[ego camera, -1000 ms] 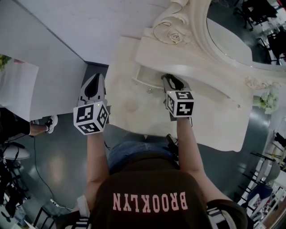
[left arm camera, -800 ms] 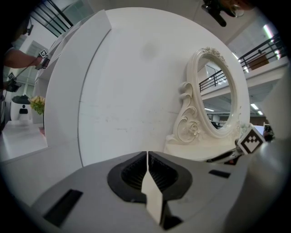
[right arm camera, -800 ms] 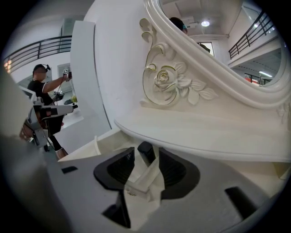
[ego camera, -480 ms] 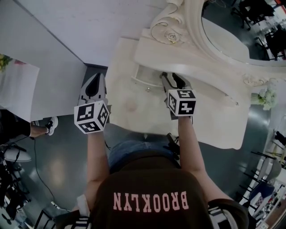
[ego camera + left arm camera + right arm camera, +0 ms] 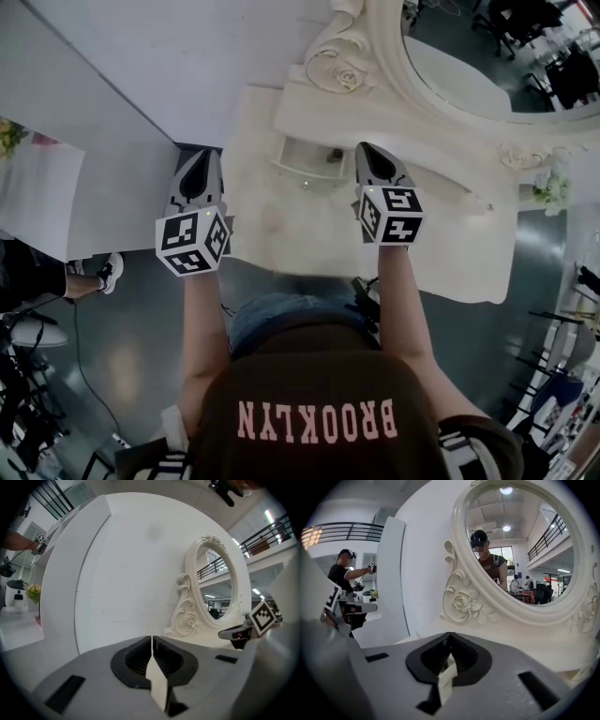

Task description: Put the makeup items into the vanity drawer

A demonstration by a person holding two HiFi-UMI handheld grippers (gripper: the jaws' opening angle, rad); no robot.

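The vanity drawer (image 5: 302, 170) stands pulled out at the 12 o'clock side of the cream bench (image 5: 281, 230), below the oval mirror (image 5: 459, 75). A small dark item (image 5: 336, 153), too small to name, lies in the drawer's 3 o'clock end. The right claw (image 5: 367, 148) hovers just at 3 o'clock of the drawer. Its jaws have just been closing and now meet, clenched on nothing. The left claw (image 5: 200, 156), by the bench's 9 o'clock edge, is likewise clenched and empty.
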